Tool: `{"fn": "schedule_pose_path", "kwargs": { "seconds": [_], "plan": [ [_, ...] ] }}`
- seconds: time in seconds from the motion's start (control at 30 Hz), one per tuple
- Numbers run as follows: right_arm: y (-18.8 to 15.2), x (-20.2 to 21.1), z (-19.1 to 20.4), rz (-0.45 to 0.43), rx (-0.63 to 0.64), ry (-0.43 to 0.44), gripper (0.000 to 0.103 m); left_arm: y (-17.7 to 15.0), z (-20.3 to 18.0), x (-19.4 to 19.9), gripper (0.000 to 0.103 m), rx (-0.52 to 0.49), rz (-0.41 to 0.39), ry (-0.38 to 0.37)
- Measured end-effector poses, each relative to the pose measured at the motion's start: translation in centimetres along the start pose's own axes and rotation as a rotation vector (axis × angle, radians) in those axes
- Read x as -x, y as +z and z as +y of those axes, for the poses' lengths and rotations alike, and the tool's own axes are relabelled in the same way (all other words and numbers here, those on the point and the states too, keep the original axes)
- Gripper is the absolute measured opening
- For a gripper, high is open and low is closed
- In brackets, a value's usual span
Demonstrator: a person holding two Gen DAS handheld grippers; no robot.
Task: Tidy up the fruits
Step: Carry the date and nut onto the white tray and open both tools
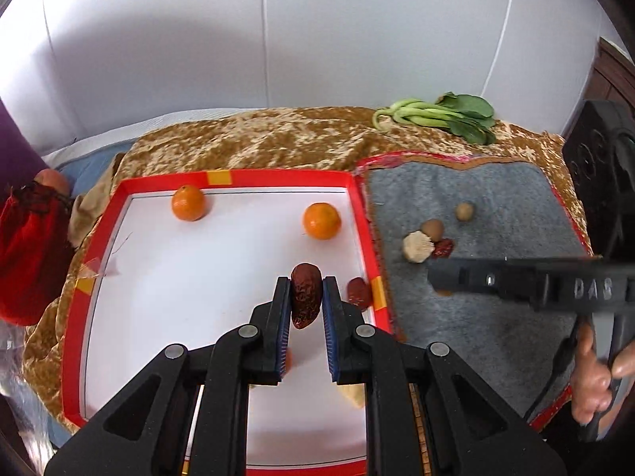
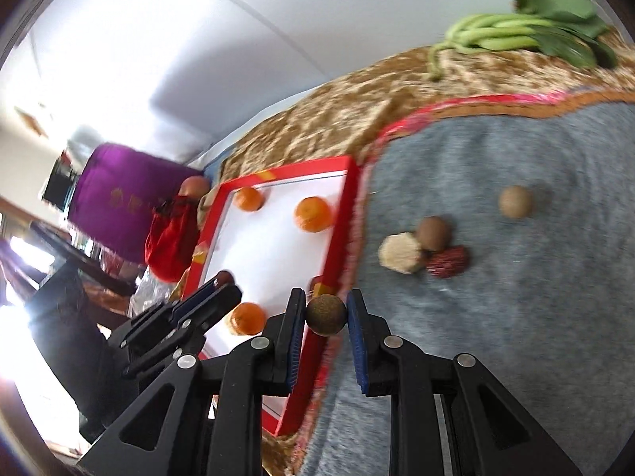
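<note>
My left gripper is shut on a wrinkled dark red date and holds it over the white floor of the red-rimmed tray. Two oranges and a small red date lie in the tray. My right gripper is shut on a round brown longan above the tray's red edge. On the grey mat lie two more longans, a pale rough ball and a red date. The left gripper also shows in the right wrist view.
A bunch of green bok choy lies at the back on the gold patterned cloth. A red pouch and a purple bag stand left of the tray. A third orange sits in the tray near my left gripper.
</note>
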State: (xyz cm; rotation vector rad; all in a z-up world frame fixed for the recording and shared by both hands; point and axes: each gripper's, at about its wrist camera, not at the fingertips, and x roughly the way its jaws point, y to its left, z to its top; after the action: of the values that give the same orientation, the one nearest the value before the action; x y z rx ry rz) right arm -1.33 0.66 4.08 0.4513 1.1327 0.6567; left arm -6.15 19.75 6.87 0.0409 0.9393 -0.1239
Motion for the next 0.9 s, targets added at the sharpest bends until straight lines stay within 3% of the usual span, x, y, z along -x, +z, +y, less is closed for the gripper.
{"fn": "schedule_pose_path", "kwargs": {
  "seconds": [0.33, 0.9],
  "plan": [
    [-2.7, -3.0, 4.1, 0.045, 0.155, 0.022, 0.022, -0.7, 1.4, -0.5, 0.013, 0.013, 0.038, 0.033],
    [-4.6, -6.0, 5.4, 0.101, 0.234, -0.045, 0.022, -1.3, 2.1, -2.3, 0.014, -0.007, 0.126, 0.105]
  ]
}}
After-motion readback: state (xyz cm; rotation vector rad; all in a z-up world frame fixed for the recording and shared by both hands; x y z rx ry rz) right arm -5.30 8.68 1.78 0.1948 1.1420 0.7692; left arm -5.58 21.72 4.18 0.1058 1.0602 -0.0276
